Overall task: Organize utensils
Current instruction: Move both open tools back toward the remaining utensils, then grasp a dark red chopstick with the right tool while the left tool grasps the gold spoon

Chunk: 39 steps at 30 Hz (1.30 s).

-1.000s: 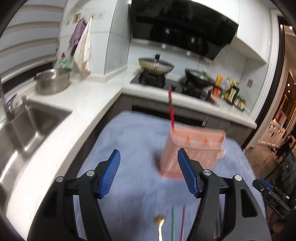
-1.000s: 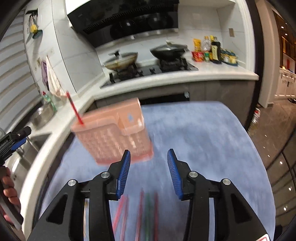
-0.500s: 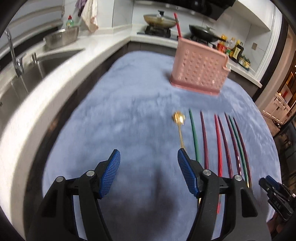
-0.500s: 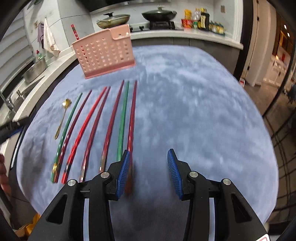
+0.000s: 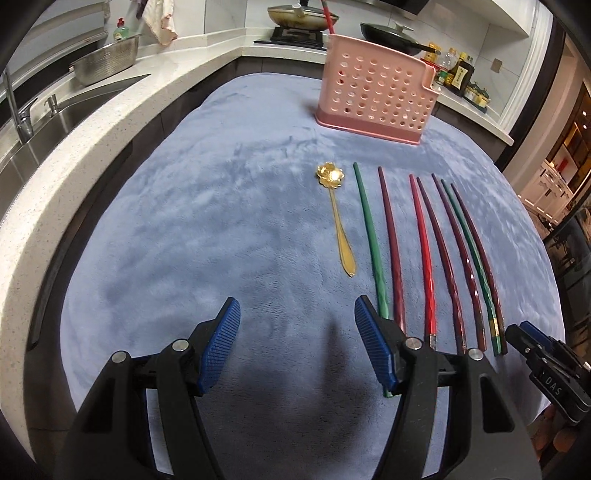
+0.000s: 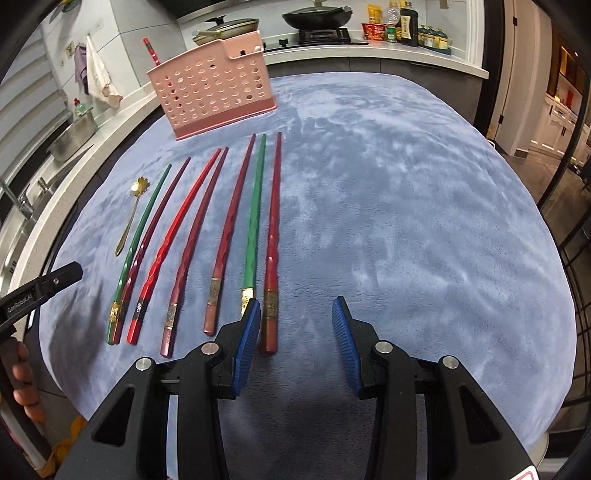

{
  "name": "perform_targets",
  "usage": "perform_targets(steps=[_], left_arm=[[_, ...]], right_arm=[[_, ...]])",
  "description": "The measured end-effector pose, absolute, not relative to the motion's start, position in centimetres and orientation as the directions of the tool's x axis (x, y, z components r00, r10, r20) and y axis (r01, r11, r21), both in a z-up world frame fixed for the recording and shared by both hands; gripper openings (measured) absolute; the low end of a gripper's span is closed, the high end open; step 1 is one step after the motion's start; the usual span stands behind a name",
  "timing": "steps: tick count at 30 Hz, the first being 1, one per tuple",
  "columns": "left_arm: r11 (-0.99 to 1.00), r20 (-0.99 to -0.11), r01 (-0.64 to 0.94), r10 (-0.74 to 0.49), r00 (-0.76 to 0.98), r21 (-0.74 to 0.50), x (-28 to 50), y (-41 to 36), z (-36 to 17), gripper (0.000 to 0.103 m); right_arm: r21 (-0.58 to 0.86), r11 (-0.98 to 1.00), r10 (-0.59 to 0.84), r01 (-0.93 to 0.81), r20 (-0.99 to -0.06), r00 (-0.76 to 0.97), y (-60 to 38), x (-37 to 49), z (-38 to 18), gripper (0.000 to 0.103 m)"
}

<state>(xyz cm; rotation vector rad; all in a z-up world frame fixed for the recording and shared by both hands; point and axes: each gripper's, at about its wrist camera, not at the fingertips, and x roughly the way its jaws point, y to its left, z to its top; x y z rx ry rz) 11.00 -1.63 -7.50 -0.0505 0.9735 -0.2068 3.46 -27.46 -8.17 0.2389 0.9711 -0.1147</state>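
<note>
My pink basket [image 5: 376,99] holds one red chopstick [image 5: 327,16]. My left gripper [image 5: 297,343] and right gripper [image 6: 293,343] are both wide open, holding nothing.

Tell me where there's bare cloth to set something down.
Free: the blue cloth right of the rightmost dark red chopstick, and left of the gold flower-bowl spoon. Crowded: the chopstick row before the pink perforated utensil holder.

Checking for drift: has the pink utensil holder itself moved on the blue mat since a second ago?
Cannot tell. The pink utensil holder shifts in frame with the stove behind it, which points to camera motion.
</note>
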Motion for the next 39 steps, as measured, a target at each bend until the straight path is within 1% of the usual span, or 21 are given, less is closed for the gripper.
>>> perform_targets(steps=[4,6,8,14,19,21,25,31,33,34,35,36,37,38,39], left_arm=[[0.979,-0.82,0.15,-0.2,0.536,-0.141,11.3,-1.9,-7.8,0.061],[0.979,-0.821,0.151,-0.199,0.535,-0.139,11.4,-2.0,-7.8,0.061],[0.979,-0.822,0.15,-0.198,0.534,-0.138,11.5,-2.1,-7.9,0.061],[0.98,-0.829,0.138,-0.194,0.525,-0.143,12.2,-2.1,-8.4,0.061],[0.98,-0.829,0.133,-0.195,0.525,-0.146,13.1,-2.4,-8.6,0.061],[0.979,-0.826,0.138,-0.202,0.526,-0.152,13.5,-2.7,-8.7,0.061],[0.974,-0.824,0.152,-0.223,0.52,-0.167,14.5,-3.5,-9.0,0.06],[0.974,-0.828,0.172,-0.215,0.518,-0.145,16.0,-4.9,-9.9,0.042],[0.974,-0.829,0.179,-0.212,0.518,-0.138,16.1,-5.1,-10.0,0.033],[0.974,-0.828,0.179,-0.211,0.52,-0.136,16.1,-5.1,-10.0,0.031],[0.974,-0.827,0.181,-0.211,0.521,-0.135,16.0,-5.1,-10.0,0.027],[0.973,-0.824,0.19,-0.214,0.524,-0.132,15.9,-5.1,-10.0,0.017],[0.972,-0.823,0.195,-0.218,0.524,-0.133,15.8,-5.0,-10.1,0.012],[0.97,-0.823,0.2,-0.223,0.522,-0.137,15.8,-5.0,-10.1,0.01],[0.969,-0.821,0.204,-0.229,0.523,-0.141,15.7,-4.9,-10.0,0.01]], right_arm=[[0.146,0.97,0.013,0.193,-0.829,0.559,-27.2,3.8,-8.3,0.034],[0.14,0.972,0.01,0.19,-0.829,0.559,-27.0,4.0,-8.4,0.029],[0.137,0.972,0.008,0.191,-0.831,0.556,-27.0,4.3,-8.6,0.027],[0.132,0.974,0.007,0.186,-0.833,0.553,-26.9,4.8,-9.1,0.023],[0.126,0.976,0.005,0.18,-0.831,0.557,-26.9,5.2,-9.4,0.014],[0.132,0.974,0.007,0.184,-0.829,0.559,-27.0,5.2,-9.5,0.007],[0.133,0.974,0.009,0.182,-0.828,0.56,-27.1,5.4,-9.6,0.007],[0.136,0.974,0.012,0.18,-0.828,0.561,-27.1,5.4,-9.6,0.007],[0.139,0.974,0.014,0.18,-0.827,0.562,-27.2,5.4,-9.6,0.007],[0.139,0.974,0.014,0.18,-0.827,0.563,-27.1,5.4,-9.6,0.007],[0.138,0.974,0.013,0.18,-0.827,0.562,-27.1,5.4,-9.6,0.007],[0.137,0.974,0.013,0.18,-0.828,0.561,-27.1,5.4,-9.7,0.007],[0.139,0.974,0.014,0.18,-0.827,0.562,-27.2,5.4,-9.7,0.007],[0.139,0.974,0.014,0.181,-0.827,0.562,-27.2,5.3,-9.7,0.007],[0.14,0.974,0.015,0.18,-0.827,0.562,-27.2,5.4,-9.7,0.007]])
